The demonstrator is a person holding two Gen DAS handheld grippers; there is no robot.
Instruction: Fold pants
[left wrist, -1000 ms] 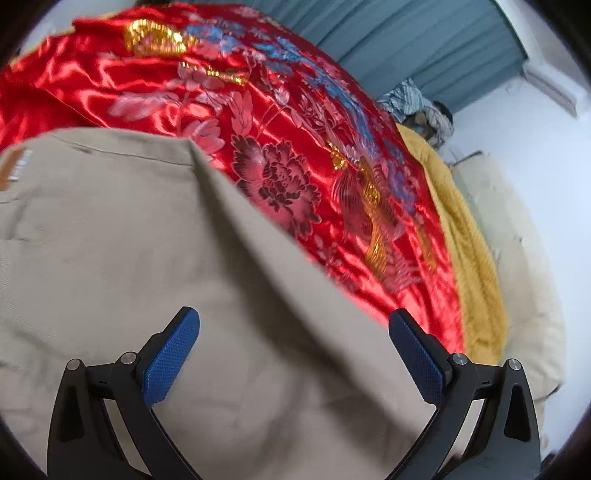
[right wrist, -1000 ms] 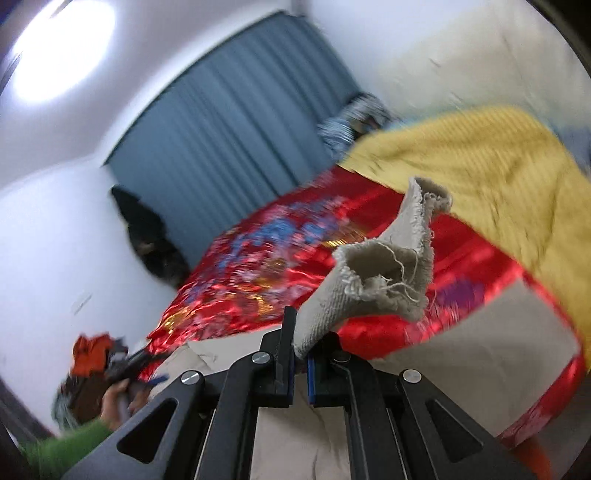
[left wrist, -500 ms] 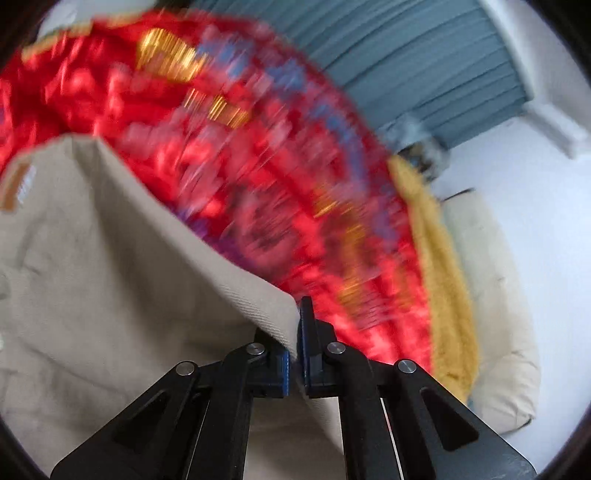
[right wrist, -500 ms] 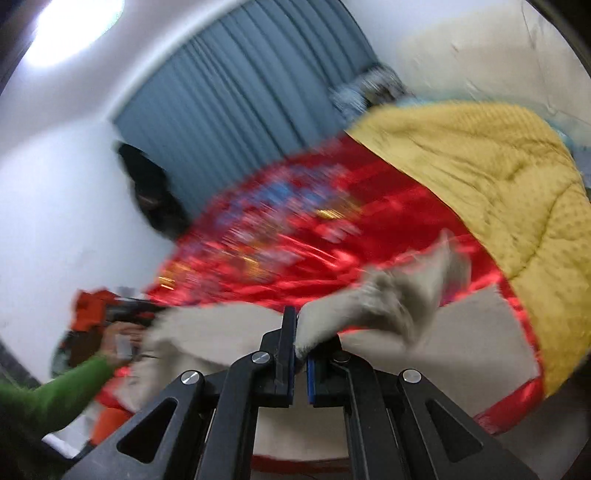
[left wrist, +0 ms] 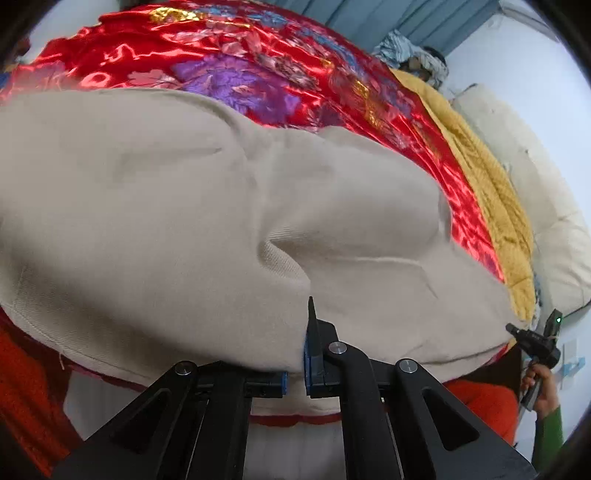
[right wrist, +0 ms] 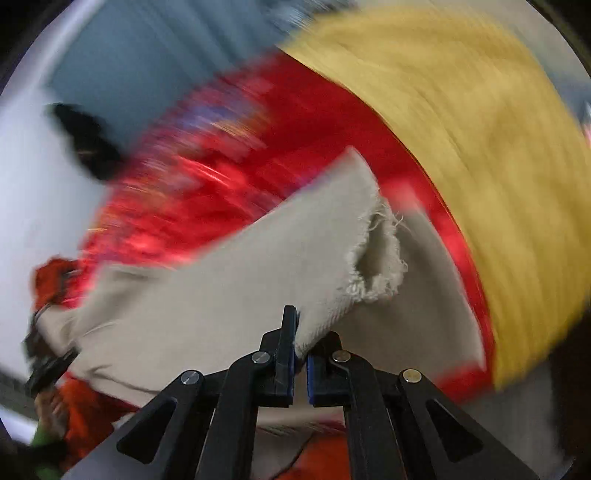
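Beige pants (left wrist: 155,206) lie spread over a red embroidered bedspread (left wrist: 258,70) and fill the left wrist view. My left gripper (left wrist: 301,363) is shut on a pinched fold of this cloth at the near edge; the fabric billows up ahead of the fingers. In the blurred right wrist view, my right gripper (right wrist: 300,354) is shut on a leg of the pants (right wrist: 229,291), whose frayed hem (right wrist: 376,258) curls just beyond the fingers. The other gripper (left wrist: 535,343), held by a hand on a green sleeve, shows at the far right of the left wrist view.
A yellow quilt (left wrist: 491,192) lies along the right side of the bedspread, with a cream cushion (left wrist: 554,221) against the white wall. Blue-grey curtains (left wrist: 388,18) hang behind the bed. Orange-red cloth (left wrist: 480,406) lies below the bed's near edge.
My left gripper went from wide open to shut on the pants and dragged the fold sideways. My right gripper kept its hold on the pant leg and swung down toward the bed.
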